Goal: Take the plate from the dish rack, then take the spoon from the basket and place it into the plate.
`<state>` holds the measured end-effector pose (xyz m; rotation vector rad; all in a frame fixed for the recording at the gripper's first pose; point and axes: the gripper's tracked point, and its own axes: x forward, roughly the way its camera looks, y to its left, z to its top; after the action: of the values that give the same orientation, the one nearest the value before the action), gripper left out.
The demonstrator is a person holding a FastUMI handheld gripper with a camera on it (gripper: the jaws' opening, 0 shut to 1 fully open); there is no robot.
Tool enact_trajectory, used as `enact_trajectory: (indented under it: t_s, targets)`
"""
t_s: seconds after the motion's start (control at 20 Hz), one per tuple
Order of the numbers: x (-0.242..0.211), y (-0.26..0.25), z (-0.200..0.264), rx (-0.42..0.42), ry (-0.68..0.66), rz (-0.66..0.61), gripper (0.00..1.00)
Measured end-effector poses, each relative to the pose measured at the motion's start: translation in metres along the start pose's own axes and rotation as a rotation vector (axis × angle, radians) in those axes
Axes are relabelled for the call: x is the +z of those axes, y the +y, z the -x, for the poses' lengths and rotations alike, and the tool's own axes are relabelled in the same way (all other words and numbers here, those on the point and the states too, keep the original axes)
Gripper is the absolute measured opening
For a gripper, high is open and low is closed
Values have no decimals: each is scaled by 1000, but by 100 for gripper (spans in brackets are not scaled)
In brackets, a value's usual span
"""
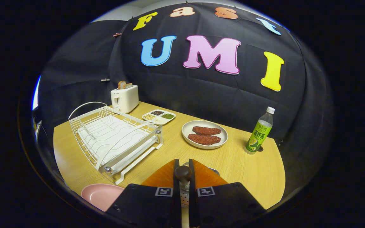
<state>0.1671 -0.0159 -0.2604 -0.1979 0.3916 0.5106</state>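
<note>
My gripper [182, 177] is shut on the dark rounded handle end of the spoon [182, 172], which stands up between the two fingers. Right beneath the fingers is the perforated metal basket [184, 197]; a bit of its rim shows just past the right finger. The spoon's bowl is hidden. The pink plate [101, 194] lies flat on the wooden table, to the left of the fingers and in front of the dish rack. The white wire dish rack [116, 139] stands ahead on the left with nothing in its slots.
Beyond the fingers sits a white plate with two brown meat pieces [204, 134]. A green-labelled bottle [259, 133] stands to the right. Behind the rack are a white toaster [124, 98] with toast and a small divided tray [159, 116] of grains. The table's edge curves close on the right.
</note>
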Motion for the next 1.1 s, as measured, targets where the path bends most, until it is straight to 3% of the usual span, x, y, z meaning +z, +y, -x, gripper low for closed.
enact_trajectory:
  t_s: [0.4,0.75,1.1]
  targets:
    - [51,-15,28,12,-38,-70,12]
    - [90,-19,77,-60,-36,-168,12]
    - [79,30,121,-165,-32,-167,11]
